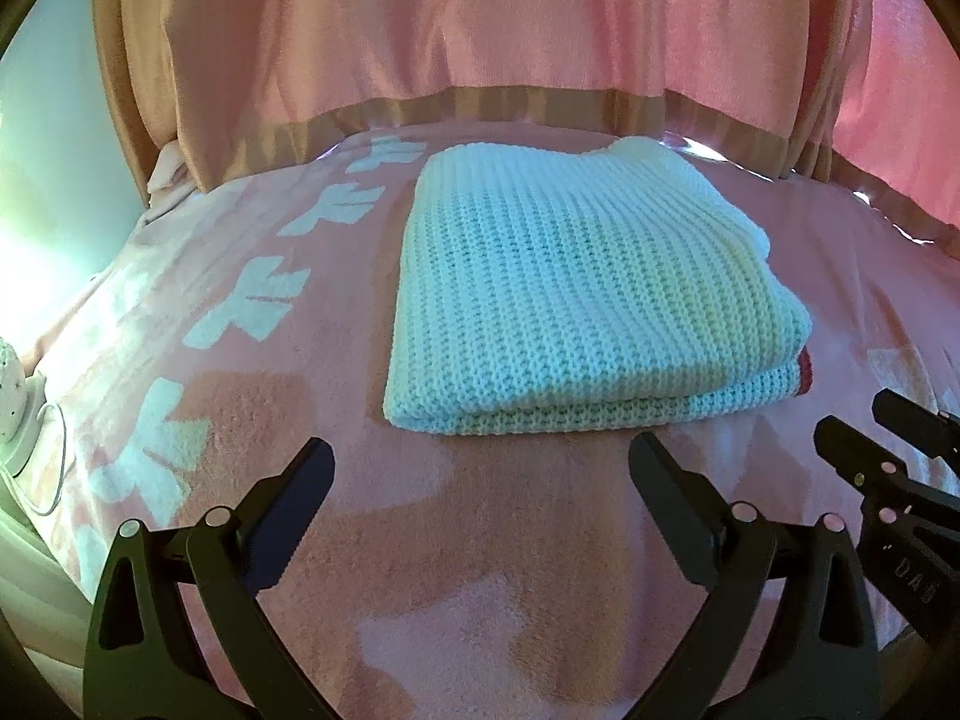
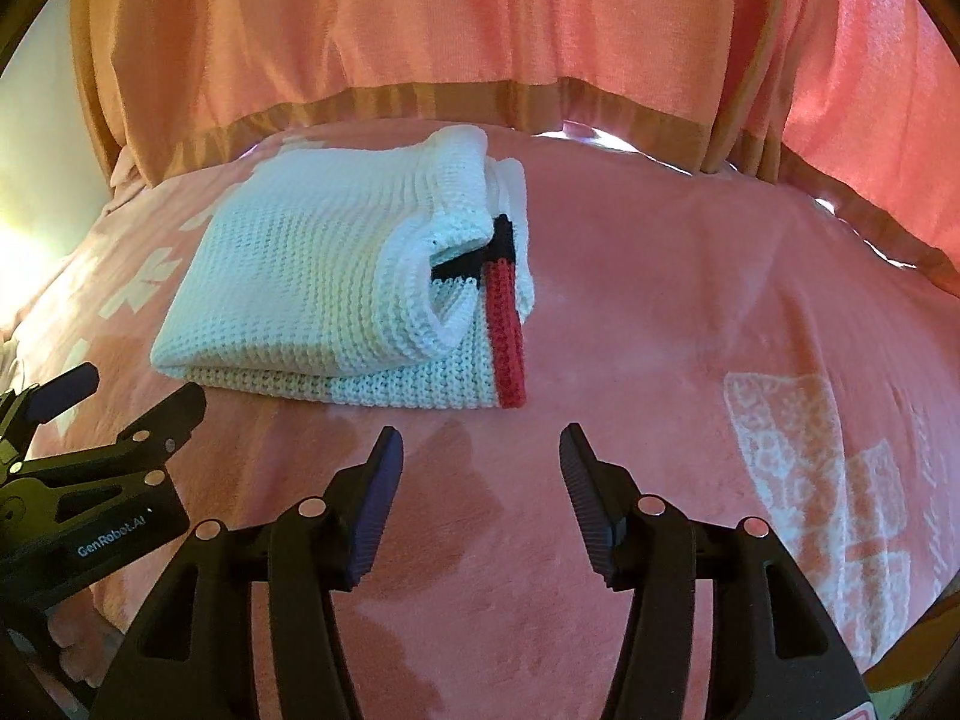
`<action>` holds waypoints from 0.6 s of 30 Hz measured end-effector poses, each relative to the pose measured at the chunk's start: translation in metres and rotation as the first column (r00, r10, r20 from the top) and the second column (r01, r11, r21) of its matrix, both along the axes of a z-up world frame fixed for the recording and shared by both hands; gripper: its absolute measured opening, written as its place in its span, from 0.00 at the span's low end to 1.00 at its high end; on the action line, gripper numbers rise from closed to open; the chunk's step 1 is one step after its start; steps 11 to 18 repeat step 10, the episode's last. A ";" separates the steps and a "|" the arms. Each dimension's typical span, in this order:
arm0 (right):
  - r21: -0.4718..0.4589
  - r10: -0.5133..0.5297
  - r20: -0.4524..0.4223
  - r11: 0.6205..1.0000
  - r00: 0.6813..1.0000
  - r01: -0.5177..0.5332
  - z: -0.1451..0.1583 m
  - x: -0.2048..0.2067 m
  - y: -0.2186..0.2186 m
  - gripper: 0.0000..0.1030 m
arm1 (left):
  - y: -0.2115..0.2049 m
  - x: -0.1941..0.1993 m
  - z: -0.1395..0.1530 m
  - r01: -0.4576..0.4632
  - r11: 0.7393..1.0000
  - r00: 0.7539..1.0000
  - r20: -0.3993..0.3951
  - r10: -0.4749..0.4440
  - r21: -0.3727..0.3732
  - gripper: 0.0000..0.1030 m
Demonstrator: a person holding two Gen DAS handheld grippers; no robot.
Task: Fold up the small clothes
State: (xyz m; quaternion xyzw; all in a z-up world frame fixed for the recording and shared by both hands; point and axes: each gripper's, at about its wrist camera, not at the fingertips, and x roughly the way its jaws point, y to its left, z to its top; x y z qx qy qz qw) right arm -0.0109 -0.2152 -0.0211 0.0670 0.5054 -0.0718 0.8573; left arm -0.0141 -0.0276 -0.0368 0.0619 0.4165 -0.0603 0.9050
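Observation:
A white knitted sweater point(image 1: 570, 300) lies folded into a thick rectangle on a pink blanket point(image 1: 510, 540). In the right wrist view the same sweater point(image 2: 312, 288) shows a black and red trim strip point(image 2: 507, 336) along its right edge. My left gripper point(image 1: 480, 450) is open just in front of the sweater's near edge, with nothing between its fingers. My right gripper point(image 2: 480, 438) is also open and empty, just short of the sweater's near right corner. Each gripper shows at the edge of the other's view: the right gripper point(image 1: 870, 426) and the left gripper point(image 2: 114, 414).
The pink blanket point(image 2: 660, 300) carries white patterns and covers the whole surface. Pink curtains point(image 1: 480, 30) with a tan hem hang right behind the far edge. A white object with a cable point(image 1: 15, 384) sits at the far left edge.

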 end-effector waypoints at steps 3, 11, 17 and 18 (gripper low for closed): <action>-0.003 0.002 0.003 1.000 1.000 -0.002 0.000 0.000 0.000 0.54 | -0.001 0.000 -0.001 0.001 1.000 1.000 -0.009 -0.001 0.001 0.94; -0.003 0.001 0.004 1.000 1.000 -0.001 0.000 0.000 0.001 0.55 | 0.001 0.004 0.000 -0.017 1.000 1.000 -0.021 0.017 -0.017 0.94; -0.003 0.001 0.004 1.000 1.000 -0.001 0.000 0.000 0.001 0.55 | 0.001 0.004 0.000 -0.017 1.000 1.000 -0.021 0.017 -0.017 0.94; -0.003 0.001 0.004 1.000 1.000 -0.001 0.000 0.000 0.001 0.55 | 0.001 0.004 0.000 -0.017 1.000 1.000 -0.021 0.017 -0.017 0.94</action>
